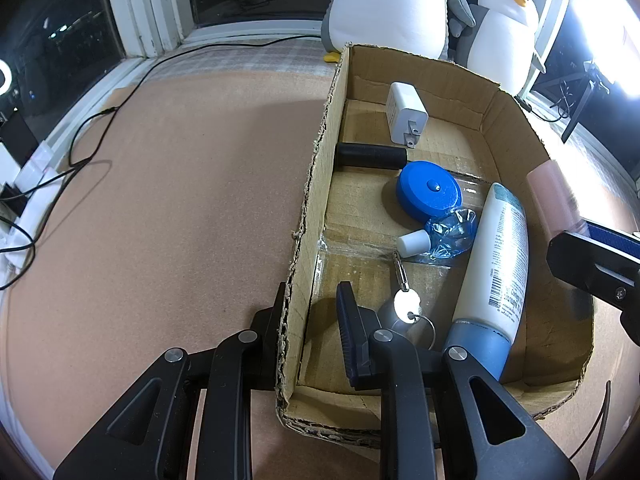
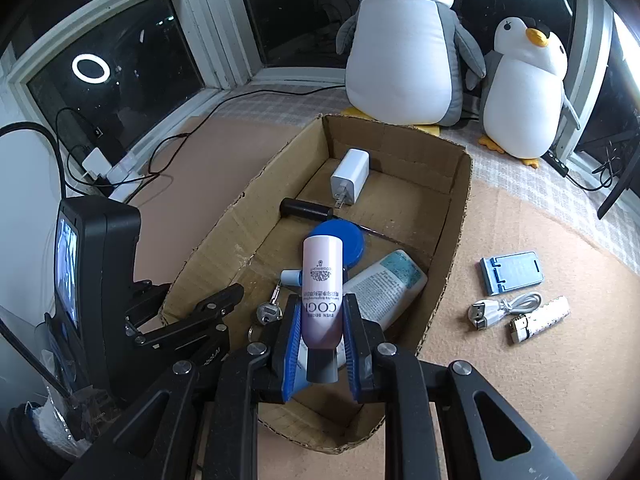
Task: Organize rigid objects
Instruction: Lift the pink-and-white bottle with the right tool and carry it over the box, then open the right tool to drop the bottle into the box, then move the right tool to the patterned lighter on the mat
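An open cardboard box (image 1: pixel 320 184) (image 2: pixel 452 232) holds a white charger (image 1: pixel 405 119) (image 2: pixel 350 176), a black cylinder (image 1: pixel 370 155) (image 2: pixel 306 209), a blue round lid (image 1: pixel 429 191) (image 2: pixel 352 240), a small blue bottle (image 1: pixel 440 236), a key (image 1: pixel 405 300) (image 2: pixel 269 310) and a white lotion tube (image 1: pixel 498 264) (image 2: pixel 390 284). My right gripper (image 2: pixel 322 344) is shut on a pink tube (image 2: pixel 322 284) (image 1: pixel 552 196) and holds it above the box. My left gripper (image 1: pixel 310 328) straddles the box's left wall, one finger inside and one outside, with a gap showing beside the wall.
On the brown mat to the right of the box lie a blue phone stand (image 2: pixel 512 272), a white USB cable (image 2: pixel 504 308) and a white lighter (image 2: pixel 540 318). Two plush penguins (image 2: pixel 404 48) (image 2: pixel 524 88) stand behind the box. Black cables (image 1: pixel 80 152) run along the left by the window.
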`<action>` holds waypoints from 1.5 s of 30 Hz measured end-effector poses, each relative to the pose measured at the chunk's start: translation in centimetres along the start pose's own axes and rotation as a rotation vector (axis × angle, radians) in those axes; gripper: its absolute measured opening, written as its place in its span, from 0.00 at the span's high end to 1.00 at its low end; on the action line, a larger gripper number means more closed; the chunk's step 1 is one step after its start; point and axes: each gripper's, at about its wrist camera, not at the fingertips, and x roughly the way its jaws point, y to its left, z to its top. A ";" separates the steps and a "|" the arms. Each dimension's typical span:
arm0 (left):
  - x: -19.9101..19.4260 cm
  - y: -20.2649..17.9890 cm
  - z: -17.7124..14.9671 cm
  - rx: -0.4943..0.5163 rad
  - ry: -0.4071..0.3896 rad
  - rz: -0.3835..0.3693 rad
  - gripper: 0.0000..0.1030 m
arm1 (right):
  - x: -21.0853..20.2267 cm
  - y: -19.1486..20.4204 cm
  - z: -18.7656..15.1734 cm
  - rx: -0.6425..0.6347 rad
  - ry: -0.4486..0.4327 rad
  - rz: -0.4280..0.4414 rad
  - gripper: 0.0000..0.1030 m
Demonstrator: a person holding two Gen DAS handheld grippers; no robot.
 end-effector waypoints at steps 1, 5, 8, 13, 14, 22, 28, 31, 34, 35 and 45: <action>0.0 0.0 0.0 0.000 0.000 0.000 0.80 | 0.0 0.0 0.0 -0.002 -0.003 -0.003 0.82; 0.1 0.0 0.0 -0.001 0.000 0.002 0.80 | -0.4 0.1 0.0 -0.005 -0.015 -0.003 0.49; 0.1 0.0 0.1 0.000 0.000 0.002 0.80 | -0.6 0.2 0.0 -0.010 -0.028 -0.017 0.49; 0.0 0.0 0.0 0.000 0.000 0.002 0.80 | -0.7 0.1 -0.1 -0.005 -0.027 -0.025 0.47; 0.1 0.0 0.0 0.001 -0.001 0.002 0.80 | -0.8 0.1 -0.1 -0.004 -0.028 -0.026 0.46; 0.1 0.0 0.0 0.000 -0.001 0.002 0.80 | -2.1 -2.2 -0.7 0.039 -0.053 -0.018 0.43; 0.1 0.0 0.0 0.000 -0.001 0.003 0.80 | -3.5 -6.2 -1.8 0.121 -0.057 -0.049 0.43; 0.1 0.0 0.0 0.000 -0.001 0.003 0.80 | -4.3 -8.4 -2.5 0.175 -0.059 -0.065 0.43; 0.1 0.0 0.0 0.000 -0.001 0.004 0.80 | -5.0 -10.6 -3.1 0.214 -0.063 -0.099 0.43; 0.1 0.1 0.0 0.001 -0.001 0.003 0.80 | -5.1 -11.2 -3.4 0.223 -0.063 -0.109 0.43; 0.1 0.0 0.0 0.000 -0.001 0.004 0.80 | -3.7 -14.8 -4.9 0.257 -0.013 -0.201 0.43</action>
